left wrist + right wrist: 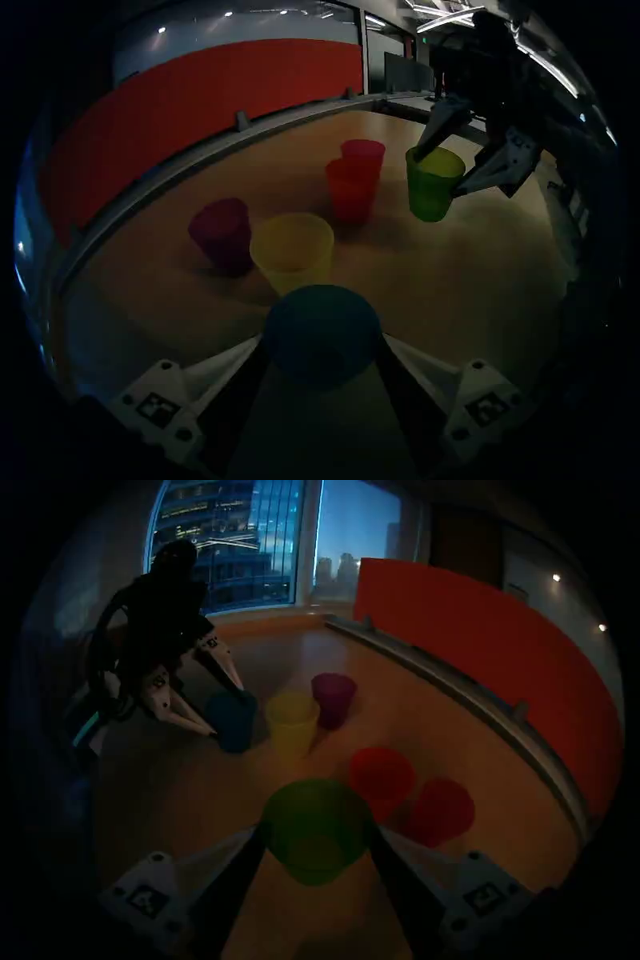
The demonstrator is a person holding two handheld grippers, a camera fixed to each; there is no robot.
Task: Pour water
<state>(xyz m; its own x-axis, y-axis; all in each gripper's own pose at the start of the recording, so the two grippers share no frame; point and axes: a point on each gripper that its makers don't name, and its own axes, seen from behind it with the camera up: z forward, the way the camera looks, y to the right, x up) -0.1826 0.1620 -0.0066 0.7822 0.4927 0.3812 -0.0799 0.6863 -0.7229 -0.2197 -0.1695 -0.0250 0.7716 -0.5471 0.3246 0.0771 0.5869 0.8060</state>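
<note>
Your left gripper point(322, 346) clasps the blue cup point(322, 332), one finger pressed to each side, the cup upright and close before the camera. Your right gripper point(316, 834) grasps the green cup point(316, 824) in the same way. In the left gripper view the green cup sits pinched between the right gripper's fingers at the far right of the wooden table point(464, 280), near two red cups point(352, 180). Between the two held cups stand a yellow cup point(293, 250) and, just beside it, a purple cup point(222, 232). The dim light hides whether any cup holds water, or whether either held cup rests on the table.
</note>
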